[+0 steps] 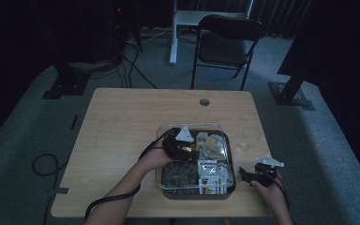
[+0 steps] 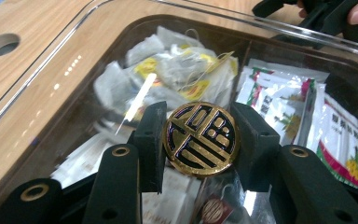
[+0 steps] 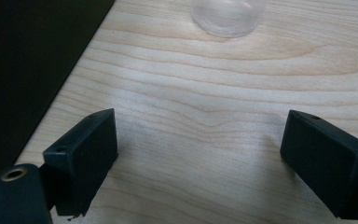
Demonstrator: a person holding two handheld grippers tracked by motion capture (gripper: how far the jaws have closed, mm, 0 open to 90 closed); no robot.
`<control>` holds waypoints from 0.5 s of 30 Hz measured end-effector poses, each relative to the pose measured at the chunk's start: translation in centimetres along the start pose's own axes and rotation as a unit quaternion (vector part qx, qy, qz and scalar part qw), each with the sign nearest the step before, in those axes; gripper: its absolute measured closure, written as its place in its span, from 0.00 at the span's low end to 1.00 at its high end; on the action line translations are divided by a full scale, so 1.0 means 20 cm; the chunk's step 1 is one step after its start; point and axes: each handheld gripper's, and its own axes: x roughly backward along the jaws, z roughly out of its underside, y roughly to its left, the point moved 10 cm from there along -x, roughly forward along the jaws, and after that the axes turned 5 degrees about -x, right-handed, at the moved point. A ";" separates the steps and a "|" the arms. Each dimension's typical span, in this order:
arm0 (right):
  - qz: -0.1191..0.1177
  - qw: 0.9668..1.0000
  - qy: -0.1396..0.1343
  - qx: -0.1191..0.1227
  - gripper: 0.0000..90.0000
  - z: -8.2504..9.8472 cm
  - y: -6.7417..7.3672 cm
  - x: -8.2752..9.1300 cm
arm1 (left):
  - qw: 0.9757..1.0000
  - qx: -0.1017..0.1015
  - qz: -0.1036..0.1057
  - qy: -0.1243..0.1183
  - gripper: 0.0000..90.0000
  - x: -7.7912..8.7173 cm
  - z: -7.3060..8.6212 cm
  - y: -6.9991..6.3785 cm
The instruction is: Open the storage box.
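Two grippers are at work over the near right part of a pale wooden table (image 1: pixel 122 122). The left gripper (image 2: pixel 200 140) reaches in from the near edge over a clear divided box (image 1: pixel 168 129) and has its jaws clamped on a round black-and-gold disc (image 2: pixel 200 138), one pad on each side of the rim, holding it face-on above the box's contents. The left forearm slants up from the near edge, with a cable looped off the wrist. In the box, tea bags with yellow tags (image 2: pixel 182 70) fill the far compartment, and white sachets with printed labels (image 2: pixel 284 102) lie in the one beside it.

The right gripper (image 3: pixel 205 154) is held low above bare wood near the table's right edge, just beside the box; its jaws stand wide apart with nothing between them. A clear glass (image 3: pixel 228 16) stands ahead of it on the table, towards the right edge.

The table has a round cable hole (image 1: pixel 204 101) near its far edge. Beyond it a dark folding chair (image 1: pixel 225 44) stands on grey carpet in a dim room, with cables trailing on the floor at the left.
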 end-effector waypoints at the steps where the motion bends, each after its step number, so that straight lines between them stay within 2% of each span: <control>1: 0.000 1.000 0.000 0.000 0.11 0.00 0.00 0.00 | 1.000 0.003 -0.001 -0.002 0.66 0.01 0.00 0.01; 15: 0.000 1.000 0.000 0.000 0.11 0.00 0.00 0.00 | 0.999 0.031 -0.025 -0.011 0.66 0.18 0.10 0.12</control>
